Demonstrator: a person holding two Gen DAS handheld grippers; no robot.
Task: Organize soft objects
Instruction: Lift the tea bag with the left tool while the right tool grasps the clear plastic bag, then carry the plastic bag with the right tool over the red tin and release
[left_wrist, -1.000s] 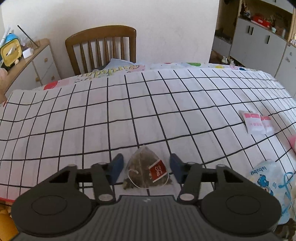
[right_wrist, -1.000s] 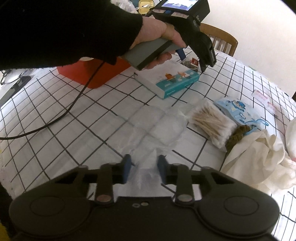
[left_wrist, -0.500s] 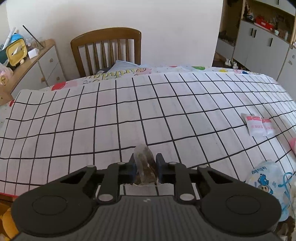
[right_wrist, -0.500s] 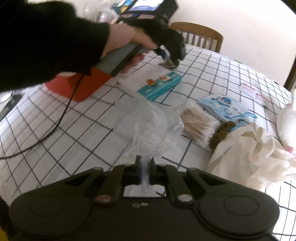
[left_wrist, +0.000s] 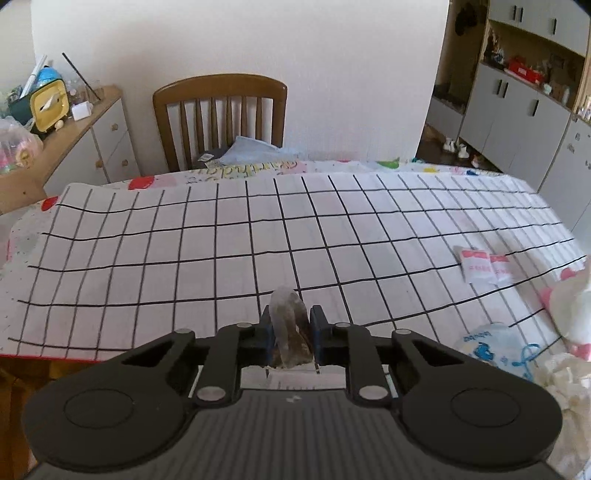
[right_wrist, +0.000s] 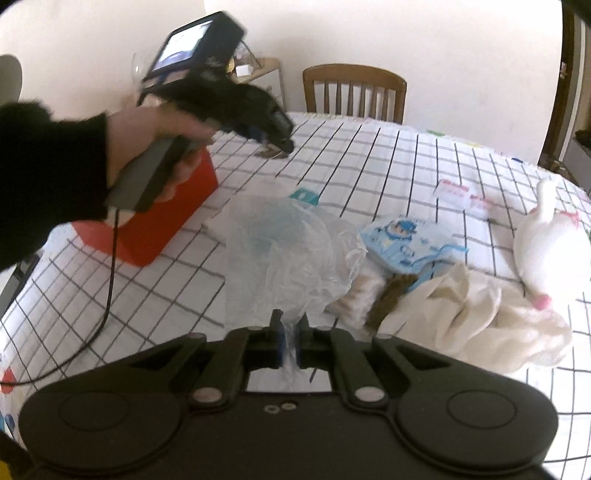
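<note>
My left gripper (left_wrist: 290, 325) is shut on a brown pyramid tea bag (left_wrist: 288, 332) and holds it above the checked tablecloth (left_wrist: 184, 258). In the right wrist view the left gripper (right_wrist: 280, 142) hangs over the far left of the table with the tea bag (right_wrist: 271, 151) in it. My right gripper (right_wrist: 290, 332) is shut on a clear plastic bag (right_wrist: 288, 251) and holds it lifted off the table, in front of a teal box (right_wrist: 304, 195).
A red box (right_wrist: 155, 221) stands at the left. A blue printed pouch (right_wrist: 399, 247), cotton swabs (right_wrist: 354, 299), a cream cloth (right_wrist: 480, 314), a white plush toy (right_wrist: 543, 243) and two small white sachets (left_wrist: 484, 267) lie on the right. A wooden chair (left_wrist: 221, 118) stands behind the table.
My left gripper closed on the tea bag and lifted it off the table. My right gripper closed on the plastic bag and raised it, so the bag now hangs upright.
</note>
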